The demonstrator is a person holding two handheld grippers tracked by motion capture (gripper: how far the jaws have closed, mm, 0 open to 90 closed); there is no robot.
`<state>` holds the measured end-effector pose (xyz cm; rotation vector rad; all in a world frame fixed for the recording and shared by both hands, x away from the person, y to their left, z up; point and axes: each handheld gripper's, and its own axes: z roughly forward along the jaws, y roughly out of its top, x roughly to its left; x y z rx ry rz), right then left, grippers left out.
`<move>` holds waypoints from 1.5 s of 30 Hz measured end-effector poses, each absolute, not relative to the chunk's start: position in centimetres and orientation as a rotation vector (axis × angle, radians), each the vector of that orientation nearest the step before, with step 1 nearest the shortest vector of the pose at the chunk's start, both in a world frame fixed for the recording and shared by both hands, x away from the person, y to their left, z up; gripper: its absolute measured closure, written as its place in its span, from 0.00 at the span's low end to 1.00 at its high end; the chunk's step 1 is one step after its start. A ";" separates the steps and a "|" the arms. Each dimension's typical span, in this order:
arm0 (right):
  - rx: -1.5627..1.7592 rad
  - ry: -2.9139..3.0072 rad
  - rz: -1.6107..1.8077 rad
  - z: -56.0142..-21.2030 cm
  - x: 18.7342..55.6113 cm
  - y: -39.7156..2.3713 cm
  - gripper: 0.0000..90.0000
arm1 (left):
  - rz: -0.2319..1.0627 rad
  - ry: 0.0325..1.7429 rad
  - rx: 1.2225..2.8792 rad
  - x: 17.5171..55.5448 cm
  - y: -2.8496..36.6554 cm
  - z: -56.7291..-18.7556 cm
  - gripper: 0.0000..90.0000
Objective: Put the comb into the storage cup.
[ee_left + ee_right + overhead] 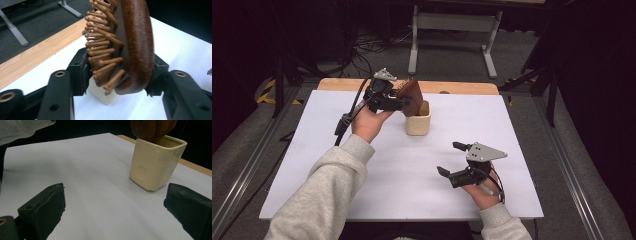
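Observation:
A brown wooden hairbrush (pixel 413 95) with peg bristles (pixel 102 52) stands upright with its lower end inside a cream square cup (pixel 418 120). My left gripper (pixel 404 102) is shut on the brush head just above the cup's rim; its jaws press the brush (pixel 136 45) from both sides. My right gripper (pixel 451 159) is open and holds nothing, low over the white board near the front right. From it I see the cup (pixel 153 162) ahead to the right, with the brush (pixel 152 128) rising out of it.
The white board (pixel 362 190) covers a wooden tabletop (pixel 462 87) whose far edge shows behind the cup. A grey-sleeved forearm (pixel 327 190) crosses the left front. A metal table frame (pixel 452 30) and cables (pixel 372 45) sit on the floor beyond.

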<state>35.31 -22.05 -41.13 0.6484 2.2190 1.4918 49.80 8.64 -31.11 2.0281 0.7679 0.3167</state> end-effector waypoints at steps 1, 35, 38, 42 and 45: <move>0.646 2.219 1.492 -41.1 35.3 -22.0 0.04 | 0.309 0.767 2.016 49.8 8.7 -31.1 0.46; 0.656 2.172 1.533 -39.8 35.9 -23.0 0.04 | 0.515 0.600 1.862 41.8 15.9 -29.6 0.00; 0.657 2.169 1.530 -39.7 35.9 -23.2 0.04 | 0.528 0.597 1.857 41.0 16.5 -29.9 0.00; 0.646 2.168 1.525 -39.6 35.8 -23.4 0.04 | 0.521 0.606 1.849 40.0 17.6 -30.6 0.00; 0.638 2.173 1.522 -39.5 35.8 -23.4 0.04 | 0.519 0.608 1.839 39.3 18.4 -31.2 0.00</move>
